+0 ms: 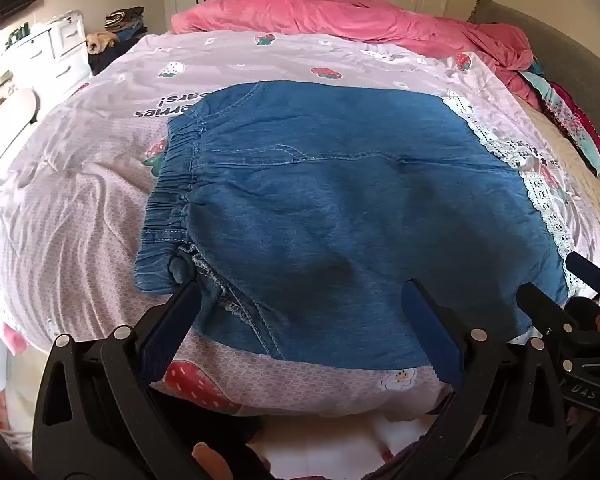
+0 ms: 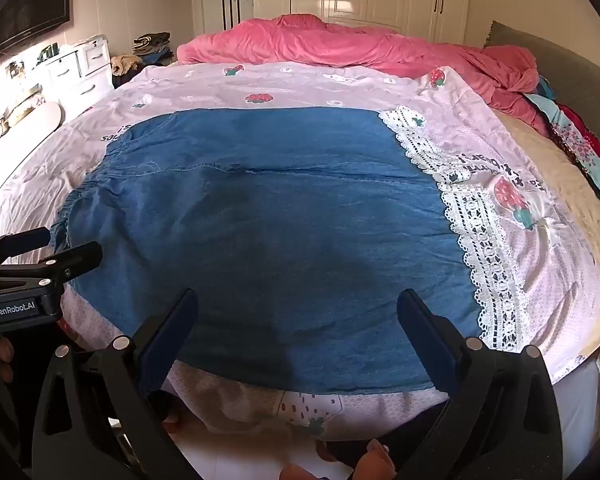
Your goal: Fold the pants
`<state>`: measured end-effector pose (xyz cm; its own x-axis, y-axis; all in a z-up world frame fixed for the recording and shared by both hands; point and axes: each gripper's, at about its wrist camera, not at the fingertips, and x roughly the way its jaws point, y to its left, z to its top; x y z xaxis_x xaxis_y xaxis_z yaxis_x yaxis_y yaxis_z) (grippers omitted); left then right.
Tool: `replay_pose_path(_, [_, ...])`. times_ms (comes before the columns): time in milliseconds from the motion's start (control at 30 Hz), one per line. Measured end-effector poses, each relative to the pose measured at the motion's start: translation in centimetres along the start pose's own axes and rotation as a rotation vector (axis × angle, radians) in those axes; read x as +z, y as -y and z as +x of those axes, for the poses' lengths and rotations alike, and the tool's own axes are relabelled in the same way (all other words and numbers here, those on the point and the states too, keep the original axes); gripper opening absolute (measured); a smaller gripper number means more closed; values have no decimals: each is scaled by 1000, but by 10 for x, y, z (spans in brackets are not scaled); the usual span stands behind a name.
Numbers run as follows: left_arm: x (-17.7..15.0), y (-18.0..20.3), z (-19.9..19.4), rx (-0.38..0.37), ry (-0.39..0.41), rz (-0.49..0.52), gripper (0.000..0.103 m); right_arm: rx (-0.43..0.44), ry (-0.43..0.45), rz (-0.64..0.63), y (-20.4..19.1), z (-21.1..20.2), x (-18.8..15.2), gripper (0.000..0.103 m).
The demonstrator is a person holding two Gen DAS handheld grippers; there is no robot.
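Both wrist views, pants laid out on bed. Left gripper [image 1: 304,312]: jaws spread wide, grasping nothing, poised over the near edge of the blue denim pants w/ elastic waistband [image 1: 332,216], close to the waistband end. Right gripper [image 2: 297,320]: jaws likewise spread & empty, over the near edge toward the hem end. Pants lie flat, already doubled lengthwise by the look of it, centre seam running left–right, waistband at left, on the pink strawberry-print bedsheet w/ white lace trim [image 2: 496,240]; crumpled coral-pink blanket [image 2: 360,46] well beyond.

Risks (judgement): jaws closing on top layer only → layers slide apart, fold goes skewed. Jaws biting too deep → sheet pinched w/ denim, lifts together. Bunched fabric by the waistband corner may snag the left jaws. Uneven lift betw. the two grippers → hem & waistband misaligned.
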<state>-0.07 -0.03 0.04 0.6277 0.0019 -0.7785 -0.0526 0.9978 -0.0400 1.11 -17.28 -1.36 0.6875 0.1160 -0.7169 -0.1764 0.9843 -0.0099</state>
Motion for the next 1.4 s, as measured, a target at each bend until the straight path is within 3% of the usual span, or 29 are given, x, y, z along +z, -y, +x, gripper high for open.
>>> replay_pose_path(1400, [2, -1, 5, -1, -17, -5, 94, 3, 0, -3, -3, 0, 0, 99])
